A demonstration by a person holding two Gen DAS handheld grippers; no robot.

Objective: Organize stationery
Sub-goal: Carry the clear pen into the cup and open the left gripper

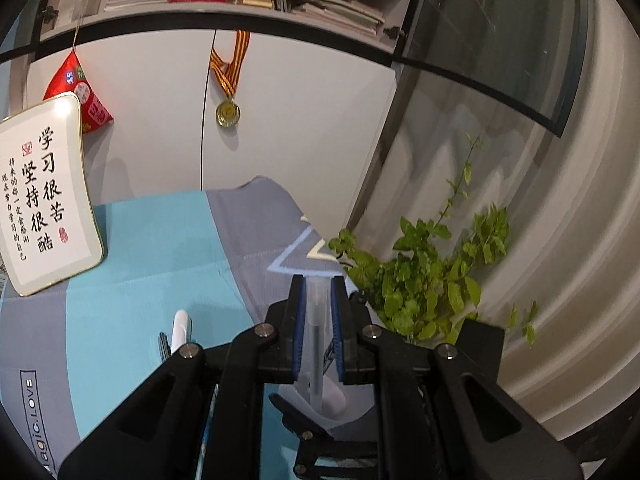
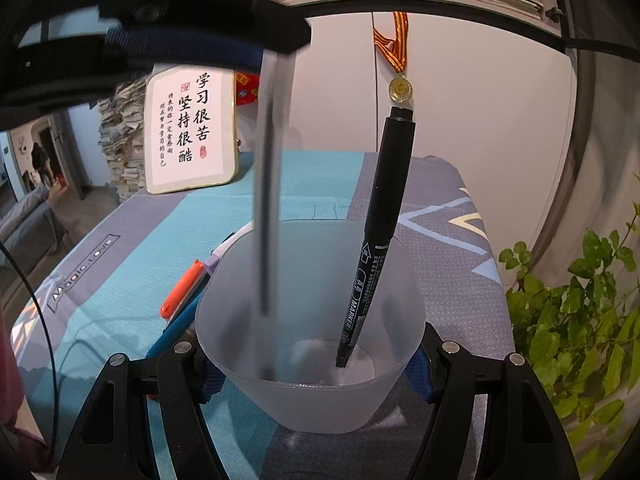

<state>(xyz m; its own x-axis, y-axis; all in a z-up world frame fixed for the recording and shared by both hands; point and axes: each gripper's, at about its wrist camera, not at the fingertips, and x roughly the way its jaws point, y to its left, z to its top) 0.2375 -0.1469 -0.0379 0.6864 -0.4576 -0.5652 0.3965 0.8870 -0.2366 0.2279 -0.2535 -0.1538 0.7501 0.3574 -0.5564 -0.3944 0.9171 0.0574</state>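
Note:
My right gripper (image 2: 312, 376) is shut on a frosted plastic cup (image 2: 308, 400) and holds it on the table. A black marker (image 2: 380, 232) leans upright inside the cup. My left gripper (image 1: 319, 284) is shut on a clear gel pen (image 1: 316, 320). In the right wrist view the left gripper (image 2: 280, 46) holds that pen (image 2: 268, 200) upright, its lower end down inside the cup. An orange-capped pen (image 2: 180, 292), a blue pen (image 2: 176, 336) and a purple-and-white pen (image 2: 220, 256) lie on the table left of the cup.
The table has a blue and grey cloth (image 2: 132, 256). A framed calligraphy sign (image 2: 188, 128) stands at the back left. A green plant (image 2: 580, 320) is at the right edge. A medal (image 2: 400, 88) hangs on the cabinet behind.

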